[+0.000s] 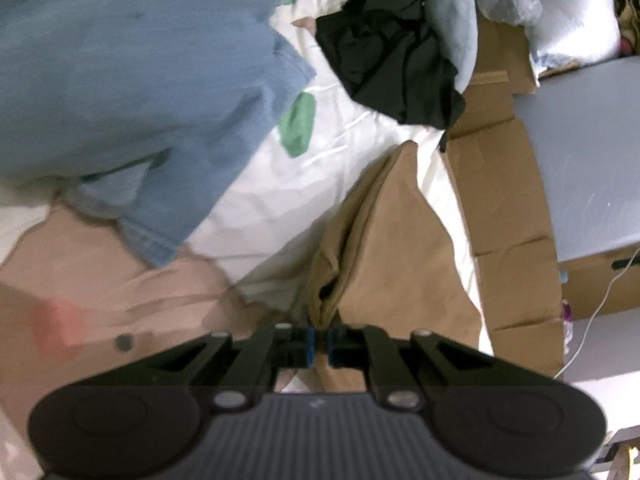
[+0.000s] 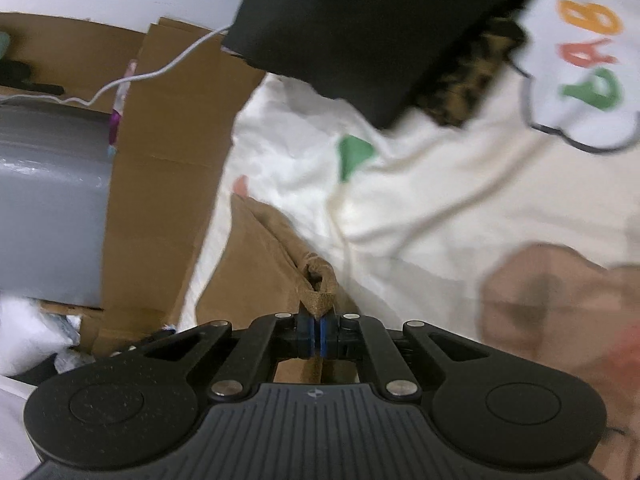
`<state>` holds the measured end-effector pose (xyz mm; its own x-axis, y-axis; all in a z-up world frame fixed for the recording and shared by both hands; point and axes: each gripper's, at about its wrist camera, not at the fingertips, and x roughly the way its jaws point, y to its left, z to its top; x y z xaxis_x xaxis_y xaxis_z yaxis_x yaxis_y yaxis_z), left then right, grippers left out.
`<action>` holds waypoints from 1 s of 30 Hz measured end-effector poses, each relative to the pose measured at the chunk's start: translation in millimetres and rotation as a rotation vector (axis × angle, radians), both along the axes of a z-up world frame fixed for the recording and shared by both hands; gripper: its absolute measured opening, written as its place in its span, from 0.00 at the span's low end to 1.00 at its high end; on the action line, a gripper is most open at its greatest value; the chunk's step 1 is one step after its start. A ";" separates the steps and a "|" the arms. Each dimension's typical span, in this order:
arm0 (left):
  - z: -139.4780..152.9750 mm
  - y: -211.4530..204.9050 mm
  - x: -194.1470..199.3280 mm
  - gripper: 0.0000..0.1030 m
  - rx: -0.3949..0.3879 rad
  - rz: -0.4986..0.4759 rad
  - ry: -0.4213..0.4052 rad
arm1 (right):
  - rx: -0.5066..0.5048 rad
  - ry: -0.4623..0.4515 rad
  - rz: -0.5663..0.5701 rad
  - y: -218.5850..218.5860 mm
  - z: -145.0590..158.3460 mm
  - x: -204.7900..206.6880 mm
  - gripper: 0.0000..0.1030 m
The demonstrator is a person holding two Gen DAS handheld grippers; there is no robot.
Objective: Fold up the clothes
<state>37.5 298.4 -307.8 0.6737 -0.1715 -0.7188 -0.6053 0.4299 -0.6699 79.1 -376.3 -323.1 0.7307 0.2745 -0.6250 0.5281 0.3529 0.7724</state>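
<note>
A tan garment [image 1: 396, 248] lies bunched on the white patterned bed sheet [image 1: 264, 200]. My left gripper [image 1: 319, 344] is shut on a fold of it, which rises between the blue pads. In the right wrist view the same tan garment [image 2: 256, 264] drapes from my right gripper [image 2: 319, 334], shut on a tan belt loop or hem tab that sticks up above the pads. Both grippers hold the cloth lifted off the sheet.
A blue denim garment [image 1: 132, 92] lies at the left, black clothes [image 1: 392, 64] and grey-blue cloth [image 1: 460, 28] at the back. Flattened cardboard [image 1: 512, 216] and a grey box [image 2: 48, 208] border the bed. A black item [image 2: 368, 28], a white printed garment [image 2: 588, 60], a pink blanket [image 2: 560, 304] and a white cable [image 2: 160, 72] lie nearby.
</note>
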 end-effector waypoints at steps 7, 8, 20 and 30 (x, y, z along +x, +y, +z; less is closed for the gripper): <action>2.9 -3.0 -23.9 0.05 0.014 -0.058 0.029 | -0.009 0.025 -0.025 -5.5 3.9 -35.3 0.01; 2.2 -3.2 -26.4 0.05 0.013 -0.064 0.035 | -0.011 0.032 -0.029 -6.0 4.0 -39.2 0.01; -37.8 -3.1 -40.4 0.06 0.006 -0.112 0.111 | -0.017 0.184 -0.053 -10.4 -34.6 -73.6 0.04; -34.6 0.8 -38.0 0.07 -0.005 -0.155 0.088 | -0.225 0.218 0.011 -20.7 20.8 -74.3 0.19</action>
